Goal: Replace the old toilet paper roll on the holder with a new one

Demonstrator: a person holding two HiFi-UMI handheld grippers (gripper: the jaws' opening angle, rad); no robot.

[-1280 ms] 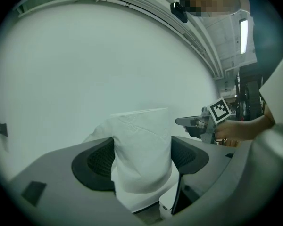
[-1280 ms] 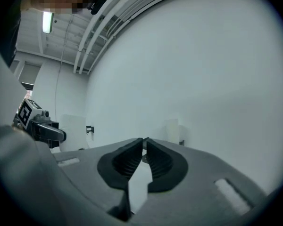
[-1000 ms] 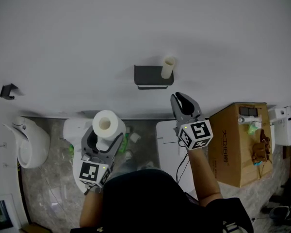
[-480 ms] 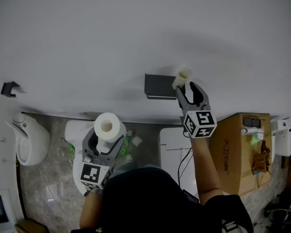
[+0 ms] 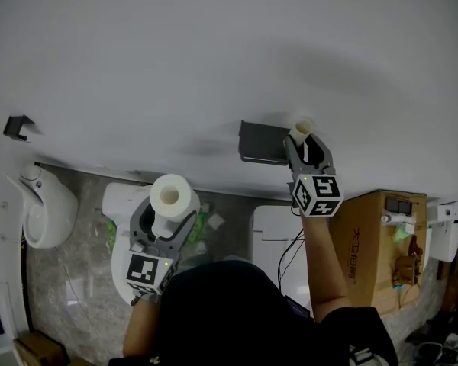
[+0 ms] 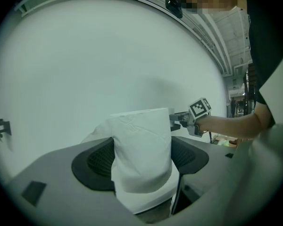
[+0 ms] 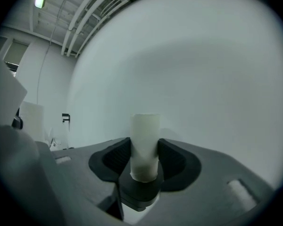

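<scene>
Since a second ago my right gripper [image 5: 306, 147] has risen to the right end of the wall holder [image 5: 261, 142]. Its jaws, just closing, clasp the empty tube [image 5: 302, 126] there. My left gripper [image 5: 165, 221] grips the new roll [image 5: 170, 196], well below and to the left.

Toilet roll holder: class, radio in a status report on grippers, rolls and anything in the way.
Left gripper shut on new roll. Right gripper jaws just closing, pads on old tube at holder. Nothing blocking.
</scene>
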